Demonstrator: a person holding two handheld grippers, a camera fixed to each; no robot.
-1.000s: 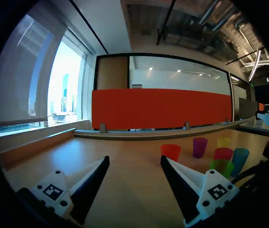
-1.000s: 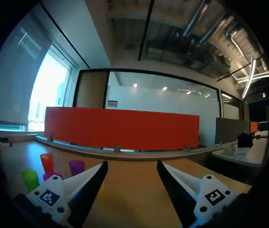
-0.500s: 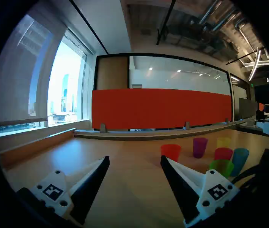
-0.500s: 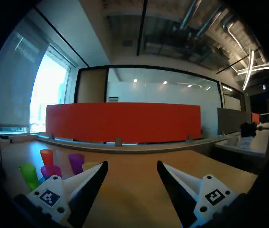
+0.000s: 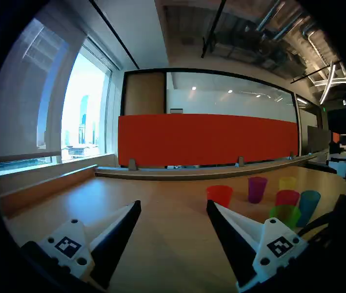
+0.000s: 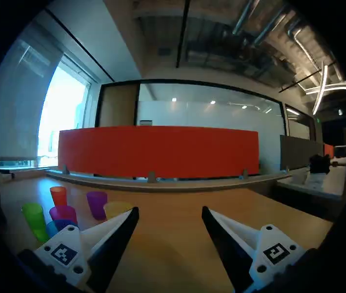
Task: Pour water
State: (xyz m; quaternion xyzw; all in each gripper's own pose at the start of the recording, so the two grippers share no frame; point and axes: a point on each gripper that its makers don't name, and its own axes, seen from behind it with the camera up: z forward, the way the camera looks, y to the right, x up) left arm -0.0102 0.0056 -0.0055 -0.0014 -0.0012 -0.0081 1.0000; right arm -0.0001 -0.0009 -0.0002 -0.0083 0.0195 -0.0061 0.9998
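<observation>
Six cups (image 5: 287,197) — ahead, outside both jaws

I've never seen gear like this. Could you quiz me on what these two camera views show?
1. True or false: the purple cup lies on its side.
2. How many coloured cups stand on the wooden table? A) three B) six C) nine
3. Fill in: the left gripper and the right gripper both stand ____, holding nothing.

Key: 1 false, it stands upright; 2 B; 3 open.
</observation>
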